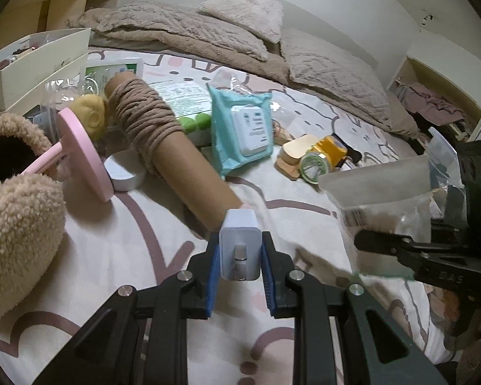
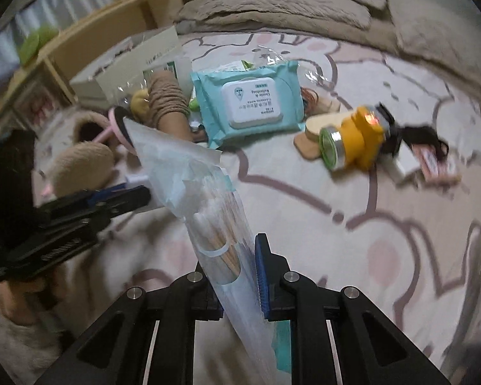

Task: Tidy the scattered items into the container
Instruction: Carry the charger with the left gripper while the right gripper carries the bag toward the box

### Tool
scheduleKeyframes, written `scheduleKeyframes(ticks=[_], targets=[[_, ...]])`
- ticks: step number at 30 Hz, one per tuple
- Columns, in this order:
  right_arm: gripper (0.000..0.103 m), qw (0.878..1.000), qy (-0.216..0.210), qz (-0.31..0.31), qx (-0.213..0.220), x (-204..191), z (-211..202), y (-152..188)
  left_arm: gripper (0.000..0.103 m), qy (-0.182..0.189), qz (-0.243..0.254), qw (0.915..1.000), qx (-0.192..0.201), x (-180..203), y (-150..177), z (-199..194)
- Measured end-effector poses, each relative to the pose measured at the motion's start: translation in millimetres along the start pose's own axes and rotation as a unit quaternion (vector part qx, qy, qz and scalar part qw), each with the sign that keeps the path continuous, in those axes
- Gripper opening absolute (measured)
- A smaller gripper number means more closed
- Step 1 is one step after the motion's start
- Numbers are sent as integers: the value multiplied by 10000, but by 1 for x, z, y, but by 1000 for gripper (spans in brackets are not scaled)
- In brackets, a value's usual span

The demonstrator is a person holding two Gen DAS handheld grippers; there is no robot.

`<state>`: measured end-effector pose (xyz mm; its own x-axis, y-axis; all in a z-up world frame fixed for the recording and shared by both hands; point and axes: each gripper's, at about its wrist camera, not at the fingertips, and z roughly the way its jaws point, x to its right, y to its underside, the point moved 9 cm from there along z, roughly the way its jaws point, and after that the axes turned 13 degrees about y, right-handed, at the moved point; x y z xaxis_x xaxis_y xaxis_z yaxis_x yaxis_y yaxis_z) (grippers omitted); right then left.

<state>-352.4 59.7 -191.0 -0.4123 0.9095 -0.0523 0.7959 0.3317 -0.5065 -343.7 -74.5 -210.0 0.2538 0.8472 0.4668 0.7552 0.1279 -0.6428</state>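
Left gripper [image 1: 239, 258]: nearest my left camera; I see its jaws pinching one white charger [image 1: 239, 243], blue pads flat on its two sides, held above the bed sheet [image 1: 144, 240].
Right gripper [image 2: 240, 266]: nearest my right camera; jaws pressed together on one clear bag [image 2: 208, 211] of cotton swabs, which sticks up and away between the pads.
Container: I count one white box [image 1: 32, 61], open, at the sheet's far left edge, with small things inside that I cannot make out.
Wipes: one teal pack [image 1: 240, 125] mid-sheet, white lid up.
Tube: one cardboard tube [image 1: 182, 160] wound with brown yarn, lying just left of the wipes.
Mirror: one pink stand mirror [image 1: 83, 154] tipped on its side, touching the tube's left.
Earmuffs: one fluffy beige pair [image 1: 19, 224] at the near left edge, two pads showing.
Jar: one white round jar [image 1: 125, 173] between mirror and tube.
Toy: one yellow plush [image 1: 89, 115] behind the mirror.
Tin: one green-lidded tin [image 1: 314, 166] right of the wipes, touching one yellow item [image 1: 332, 152].
Wood pieces: I see tan ones [image 1: 293, 157] stacked beside the tin; count unclear.
Blanket: one beige blanket [image 1: 182, 29] along the far edge.
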Motion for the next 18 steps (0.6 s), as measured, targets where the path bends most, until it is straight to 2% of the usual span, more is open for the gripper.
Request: scheduleKeyframes(ticks=[8, 13, 18], targets=[[17, 9939, -740, 776, -245, 0, -33, 34, 23, 194, 38, 9998, 6, 21, 8, -3], [17, 9891, -978, 1029, -387, -1, -41, 55, 23, 298, 116, 9995, 18, 36, 16, -6], [17, 9762, -1480, 1489, -533, 0, -55, 72, 23, 394, 159, 9991, -33, 48, 27, -8]])
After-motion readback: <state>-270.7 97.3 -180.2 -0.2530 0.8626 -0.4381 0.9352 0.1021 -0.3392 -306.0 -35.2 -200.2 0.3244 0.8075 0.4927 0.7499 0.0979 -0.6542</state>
